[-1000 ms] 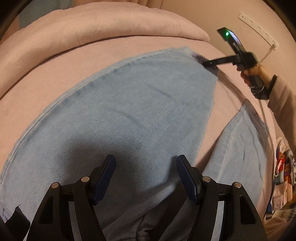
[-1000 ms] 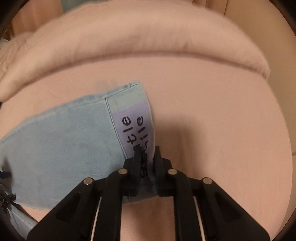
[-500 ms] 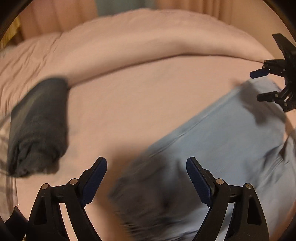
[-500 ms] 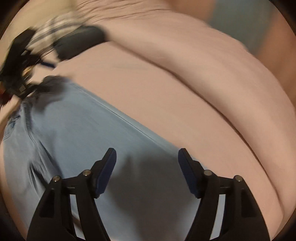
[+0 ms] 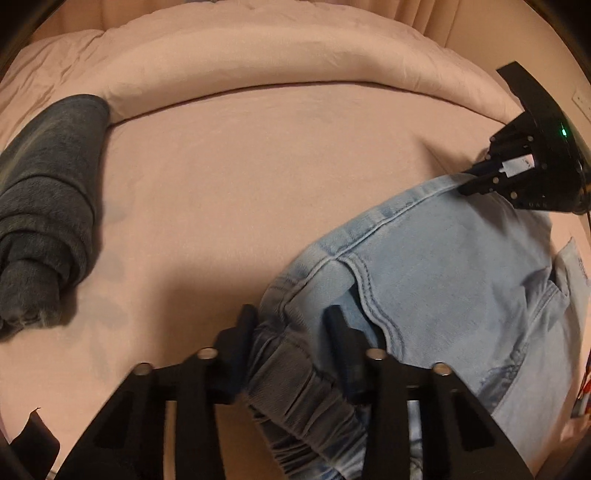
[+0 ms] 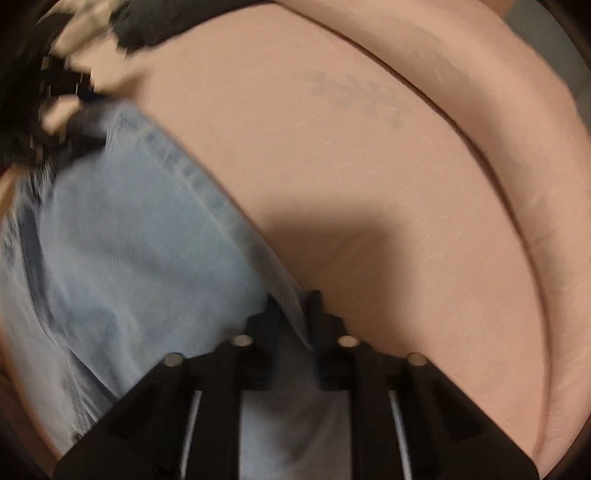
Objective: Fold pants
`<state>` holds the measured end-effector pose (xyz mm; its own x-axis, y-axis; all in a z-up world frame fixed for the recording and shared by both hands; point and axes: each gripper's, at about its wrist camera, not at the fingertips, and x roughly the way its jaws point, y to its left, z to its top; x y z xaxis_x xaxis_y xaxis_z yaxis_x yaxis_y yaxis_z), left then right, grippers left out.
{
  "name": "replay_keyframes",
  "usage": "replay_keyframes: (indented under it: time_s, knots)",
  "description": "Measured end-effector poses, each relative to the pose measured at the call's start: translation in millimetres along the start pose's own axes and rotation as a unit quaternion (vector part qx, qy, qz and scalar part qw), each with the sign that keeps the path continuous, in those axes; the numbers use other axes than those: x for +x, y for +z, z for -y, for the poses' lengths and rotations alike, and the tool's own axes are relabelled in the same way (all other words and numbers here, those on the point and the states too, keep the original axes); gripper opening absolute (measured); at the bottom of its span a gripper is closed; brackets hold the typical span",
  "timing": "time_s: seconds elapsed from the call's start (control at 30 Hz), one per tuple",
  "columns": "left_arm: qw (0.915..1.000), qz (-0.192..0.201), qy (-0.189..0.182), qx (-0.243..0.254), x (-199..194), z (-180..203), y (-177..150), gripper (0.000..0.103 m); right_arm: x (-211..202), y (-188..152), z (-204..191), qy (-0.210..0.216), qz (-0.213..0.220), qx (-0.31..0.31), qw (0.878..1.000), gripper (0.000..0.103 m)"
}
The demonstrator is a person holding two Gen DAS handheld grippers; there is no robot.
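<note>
Pants (image 5: 454,266) lay on the right side of a bed (image 5: 258,177). A rolled towel (image 5: 44,206) lay at its left edge, a long pillow (image 5: 258,55) behind both.

A bedroom at home: a bed (image 5: 258,166) under a pink sheet, a rolled pink duvet (image 5: 258,48) along its far edge, curtains (image 5: 424,14) behind.

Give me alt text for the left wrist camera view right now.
The left gripper pinches the gathered waistband of light blue jeans lying on a pink bedsheet. The right gripper clamps their far edge, and rolled dark jeans lie at left.
</note>
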<state>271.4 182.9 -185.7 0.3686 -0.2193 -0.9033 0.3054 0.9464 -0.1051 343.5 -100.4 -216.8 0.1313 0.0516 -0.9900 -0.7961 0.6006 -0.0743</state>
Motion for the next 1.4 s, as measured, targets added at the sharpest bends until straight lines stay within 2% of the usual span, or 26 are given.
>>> replay_keyframes:
  time_s: [0.13,0.23,0.3,0.43,0.53,0.6,0.73,0.77,0.83,0.9,0.93,1.0,1.07,1.13,1.2,1.3,1.4]
  knots:
    - [0.9987,0.032,0.037,0.012,-28.2,10.2,1.4,0.024,-16.1,3.0,-16.4,-0.036,0.009,-0.007,0.999,0.006]
    - [0.9948,0.071,0.067,0.028,-52.4,17.4,0.1,0.024,-50.7,-1.2,-22.3,-0.079,0.046,-0.003,0.996,0.006]
    - [0.9911,0.102,0.074,0.041,-71.3,25.1,-14.1,0.024,-79.3,-15.7,-27.6,-0.111,0.074,-0.007,0.991,0.006]
    - [0.9758,0.164,0.111,0.094,-106.6,51.1,-42.8,0.024,-136.6,-32.8,-57.5,-0.163,0.135,-0.013,0.977,0.006]
    - [0.9587,0.200,0.137,0.149,-127.8,81.0,-72.2,0.024,-167.8,-78.4,-89.3,-0.216,0.165,-0.053,0.961,0.006]
    - [0.9521,0.210,0.139,0.173,-137.0,90.0,-89.5,0.024,-186.7,-102.4,-119.7,-0.239,0.184,-0.079,0.950,0.006]
    - [0.9447,0.196,0.138,0.224,-136.7,108.2,-135.8,0.024,-200.1,-158.6,-165.3,-0.226,0.196,-0.101,0.949,0.006]
    - [0.9424,0.185,0.142,0.240,-137.3,116.0,-148.5,0.024,-196.3,-182.9,-176.3,-0.225,0.189,-0.114,0.949,0.006]
    - [0.9365,0.164,0.149,0.272,-133.1,128.6,-171.3,0.024,-185.1,-183.9,-201.5,-0.213,0.168,-0.134,0.953,0.006]
    - [0.9267,0.152,0.163,0.303,-124.8,136.2,-176.4,0.024,-177.0,-207.6,-213.8,-0.194,0.145,-0.140,0.960,0.006]
    - [0.9219,0.144,0.180,0.311,-118.1,137.2,-173.2,0.024,-172.0,-194.7,-210.1,-0.189,0.137,-0.137,0.963,0.006]
    - [0.9146,0.142,0.223,0.306,-111.9,136.4,-154.1,0.024,-167.8,-196.4,-199.1,-0.180,0.124,-0.120,0.968,0.005]
    - [0.9175,0.163,0.248,0.265,-116.8,123.1,-121.8,0.024,-169.9,-186.1,-200.4,-0.191,0.129,-0.111,0.967,0.005]
    - [0.9236,0.191,0.250,0.218,-125.4,104.5,-91.3,0.024,-178.2,-165.7,-185.9,-0.212,0.140,-0.094,0.963,0.005]
    - [0.9213,0.207,0.254,0.210,-125.6,94.8,-81.0,0.024,-183.7,-151.4,-176.9,-0.224,0.155,-0.082,0.959,0.006]
    - [0.9053,0.220,0.272,0.242,-115.7,94.4,-90.3,0.024,-183.6,-145.3,-181.3,-0.237,0.167,-0.090,0.953,0.006]
    - [0.8908,0.218,0.268,0.295,-106.1,101.1,-131.2,0.024,-173.7,-159.8,-197.7,-0.224,0.164,-0.106,0.955,0.006]
